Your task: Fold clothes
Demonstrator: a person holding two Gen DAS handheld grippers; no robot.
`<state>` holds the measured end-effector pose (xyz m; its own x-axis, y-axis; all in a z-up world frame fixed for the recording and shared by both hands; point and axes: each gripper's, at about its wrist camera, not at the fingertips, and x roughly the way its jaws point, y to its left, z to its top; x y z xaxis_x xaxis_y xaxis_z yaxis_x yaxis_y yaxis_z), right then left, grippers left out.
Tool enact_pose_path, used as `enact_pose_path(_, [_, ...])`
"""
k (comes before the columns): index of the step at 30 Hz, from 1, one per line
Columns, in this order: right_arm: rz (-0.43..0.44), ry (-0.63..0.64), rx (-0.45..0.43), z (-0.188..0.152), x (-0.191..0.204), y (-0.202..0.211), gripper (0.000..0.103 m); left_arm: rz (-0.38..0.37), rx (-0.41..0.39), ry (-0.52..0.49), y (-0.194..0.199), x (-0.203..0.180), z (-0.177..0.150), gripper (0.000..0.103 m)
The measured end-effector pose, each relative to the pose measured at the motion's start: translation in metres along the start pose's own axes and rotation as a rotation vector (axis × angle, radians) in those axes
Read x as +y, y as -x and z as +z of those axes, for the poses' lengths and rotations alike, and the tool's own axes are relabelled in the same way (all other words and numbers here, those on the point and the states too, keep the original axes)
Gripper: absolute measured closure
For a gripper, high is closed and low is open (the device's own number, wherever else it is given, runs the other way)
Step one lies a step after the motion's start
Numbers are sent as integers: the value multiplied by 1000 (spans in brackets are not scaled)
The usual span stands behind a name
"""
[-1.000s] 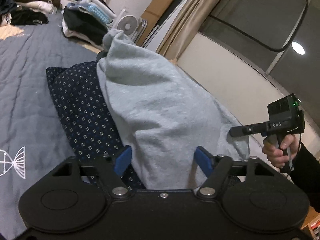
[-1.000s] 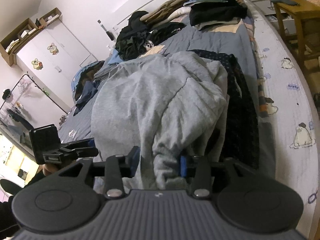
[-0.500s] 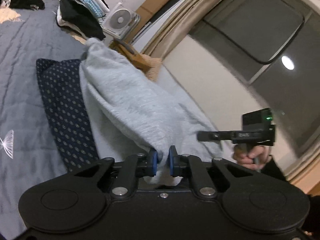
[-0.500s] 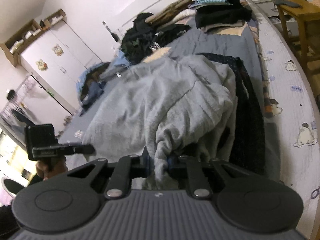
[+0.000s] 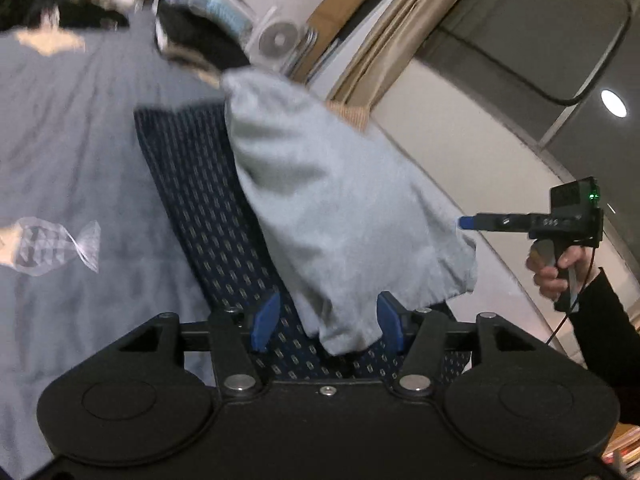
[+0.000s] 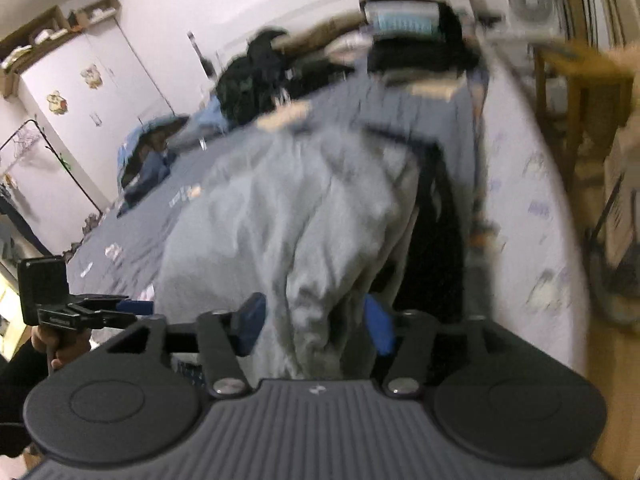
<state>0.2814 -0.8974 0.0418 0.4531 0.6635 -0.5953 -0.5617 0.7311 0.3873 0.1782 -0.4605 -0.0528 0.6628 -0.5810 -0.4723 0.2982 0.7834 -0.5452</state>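
Grey fleece garment lain on the dark dotted cloth, both claws parted.

The hem is straddled at 12 o'clock by left gripper and right gripper; matching corners should be pinched evenly and edges kept aligned.

Both grippers are black with blue finger pads and silver screws. The right gripper carries a green light and a thin black cable. The sleeve is black.
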Motion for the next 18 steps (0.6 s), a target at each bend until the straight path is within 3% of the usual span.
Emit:
enact_pose_path(2, [-14, 24, -75, 15, 0, 18, 35, 1, -35, -7, 8, -3, 5, 50])
enact_pose_path(5, [-55, 72, -128, 42, 1, 10, 33, 10, -63, -7, 6, -4, 7, 50])
enact_pose_path(12, [-35, 209, -84, 91, 10, -73, 35, 24, -48, -49, -10, -21, 5, 49])
enact_pose_path(18, [6, 278, 27, 101, 14, -138, 40, -6, -72, -96, -8, -41, 12, 49])
